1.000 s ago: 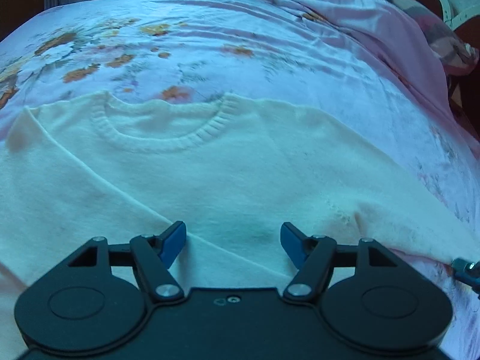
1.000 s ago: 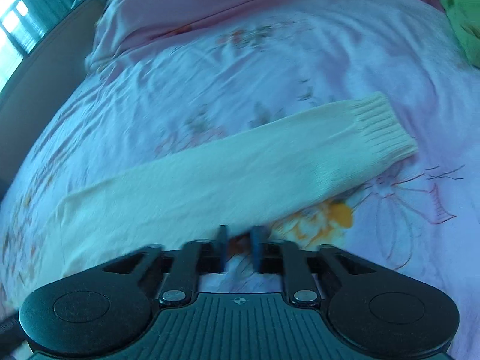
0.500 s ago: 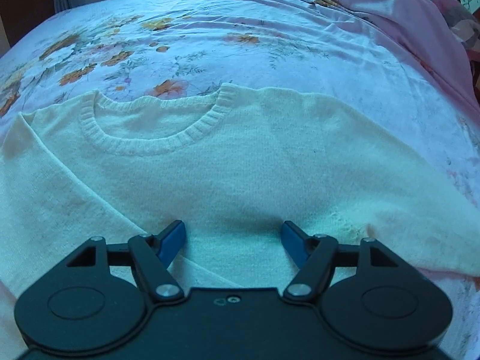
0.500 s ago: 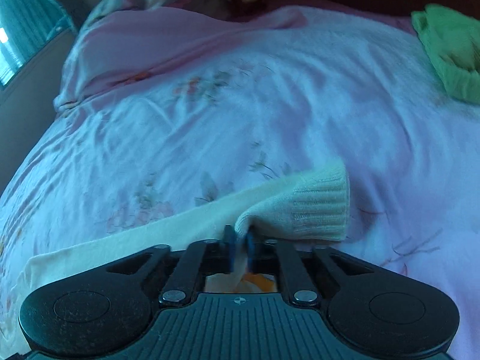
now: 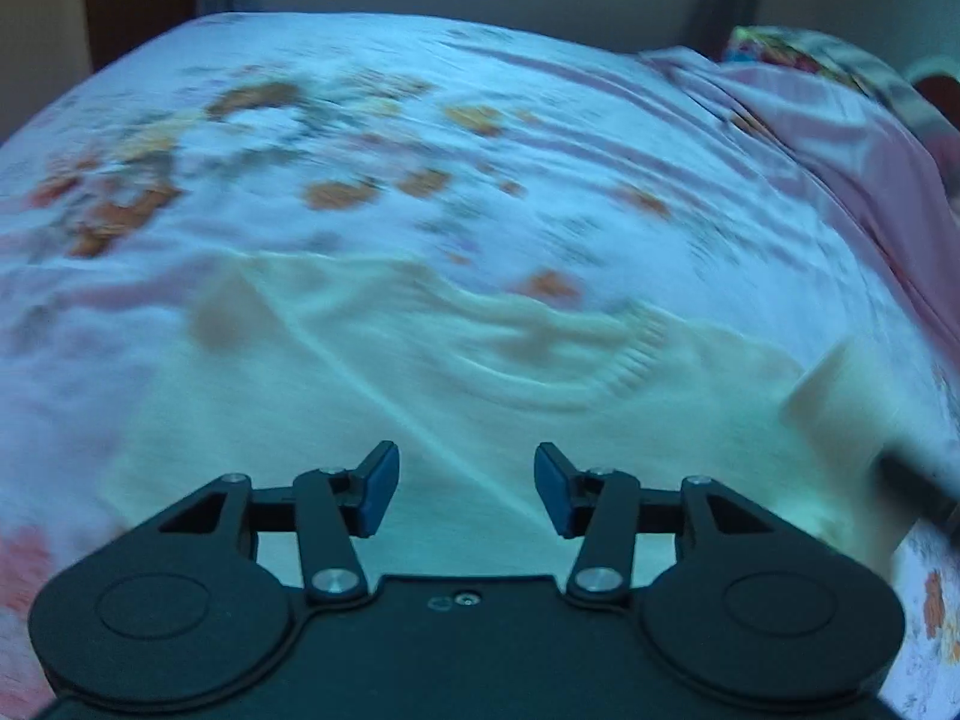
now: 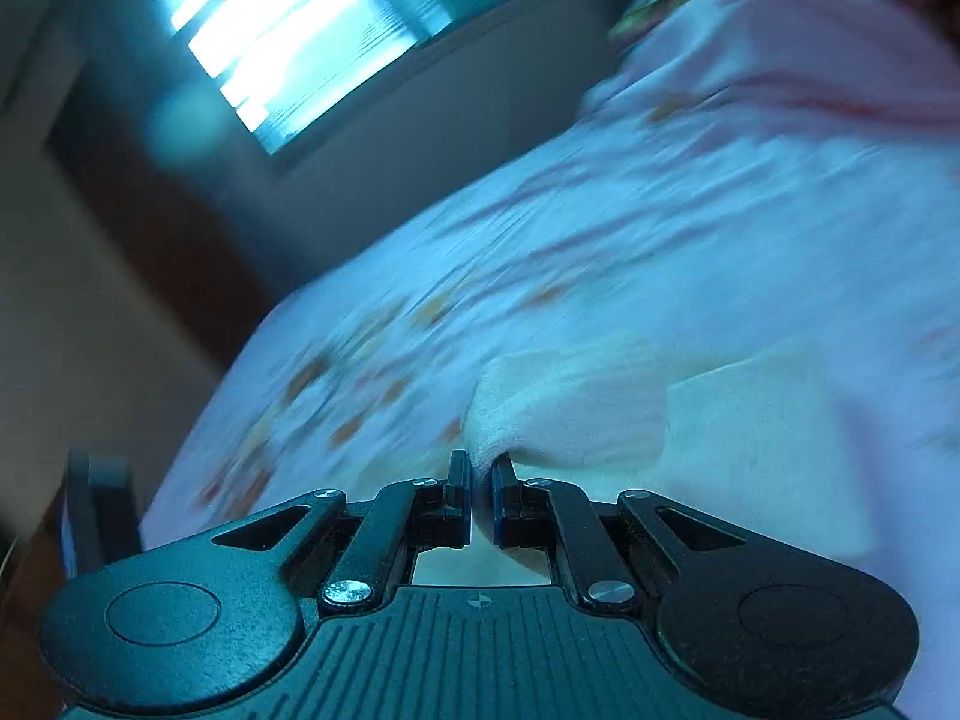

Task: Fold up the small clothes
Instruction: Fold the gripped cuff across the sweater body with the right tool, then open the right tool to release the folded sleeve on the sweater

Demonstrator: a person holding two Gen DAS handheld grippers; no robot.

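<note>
The right claw [image 6: 478, 495] is clenched on the sleeve [image 6: 576, 414], which trails rightward; the sweater [image 5: 480, 408], though blurred, lies ahead beneath the empty, closing left claw [image 5: 465, 489].

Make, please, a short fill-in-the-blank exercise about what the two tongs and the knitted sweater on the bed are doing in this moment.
1. The right tongs are shut on the sweater's ____.
2. The cream knitted sweater lies on a floral ____.
3. The left tongs are closing and grip ____.
4. The sweater's ribbed neckline has a ____ shape.

Missing words: sleeve; bedsheet; nothing; round
</note>
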